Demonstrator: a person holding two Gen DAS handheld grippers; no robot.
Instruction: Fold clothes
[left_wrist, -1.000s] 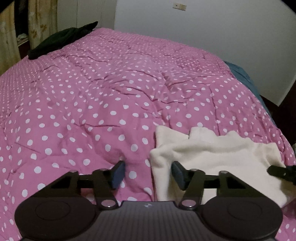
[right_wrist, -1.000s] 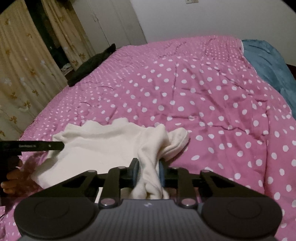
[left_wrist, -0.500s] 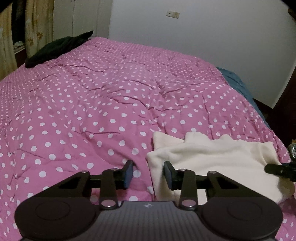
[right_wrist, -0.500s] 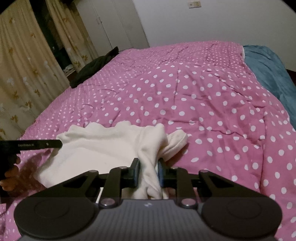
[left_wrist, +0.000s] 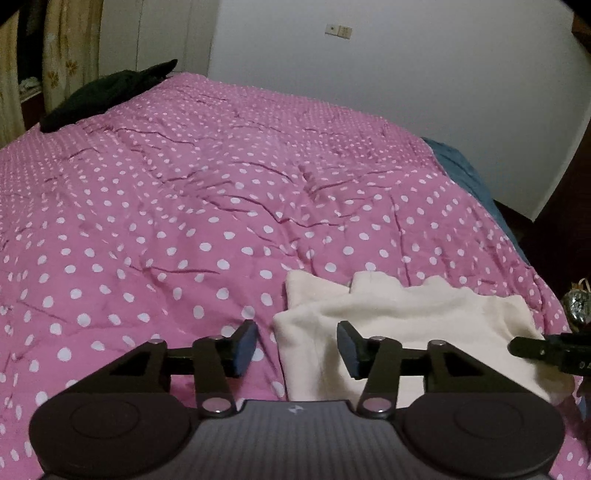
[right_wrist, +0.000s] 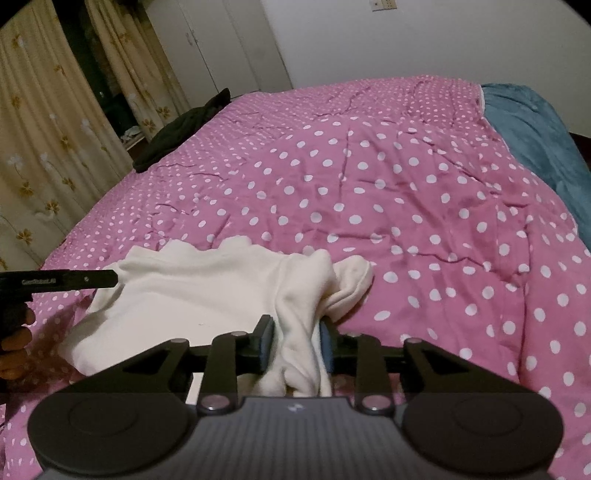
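A cream-coloured, soft fleece garment (right_wrist: 192, 295) is laid on the near part of a bed covered by a pink quilt with white polka dots (right_wrist: 369, 192), low enough on it that both claws can reach its edges. A bunched fold at the garment's right edge is seen between the blue pads of the right claw (right_wrist: 293, 341); those jaws are opening, yet the cloth is apparently still pinched, so the fold is judged to be in the course of release. The left claw (left_wrist: 295, 347) is held over the garment's left edge, its jaws apart and opening, with the cloth edge lying under the gap but not pressed, presumably so that this side can be taken next. A black garment (left_wrist: 107, 96) is left well beyond the cream garment, at the quilt's far left corner.
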